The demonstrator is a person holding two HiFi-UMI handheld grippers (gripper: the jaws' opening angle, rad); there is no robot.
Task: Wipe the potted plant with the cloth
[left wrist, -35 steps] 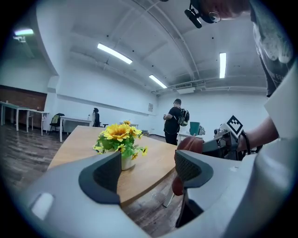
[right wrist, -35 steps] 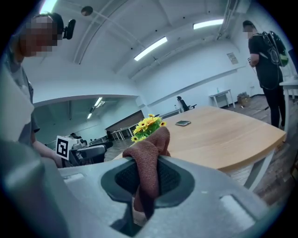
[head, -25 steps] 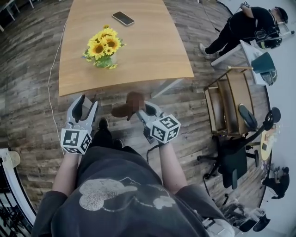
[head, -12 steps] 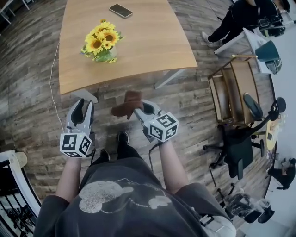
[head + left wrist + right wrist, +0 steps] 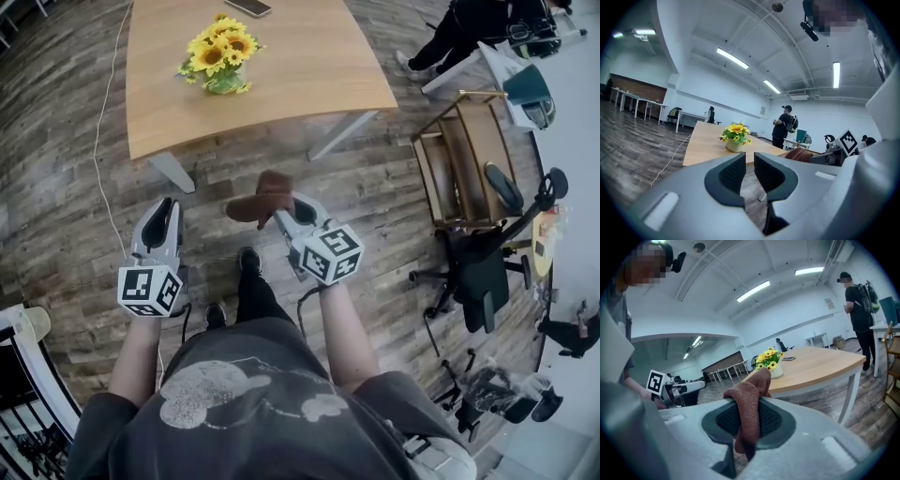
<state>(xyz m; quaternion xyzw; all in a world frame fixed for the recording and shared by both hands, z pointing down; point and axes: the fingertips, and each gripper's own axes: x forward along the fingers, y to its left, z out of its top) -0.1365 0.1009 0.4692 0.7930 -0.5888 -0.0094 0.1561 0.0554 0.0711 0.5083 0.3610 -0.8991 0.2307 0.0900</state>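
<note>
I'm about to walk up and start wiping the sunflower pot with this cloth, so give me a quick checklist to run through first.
1. Cloth gripped: ok. The brown cloth is clamped between the right gripper's jaws.
2. Left gripper free: ok. The left gripper's jaws have just been closing; a narrow gap shows, with nothing between them.
3. Plant within reach: not ok. The potted sunflowers stand on the wooden table, and open floor lies between the table and both grippers.
4. Plant upright: ok.
5. Phone out of the way: ok. The phone lies apart from the plant, at the table's far end.
</note>
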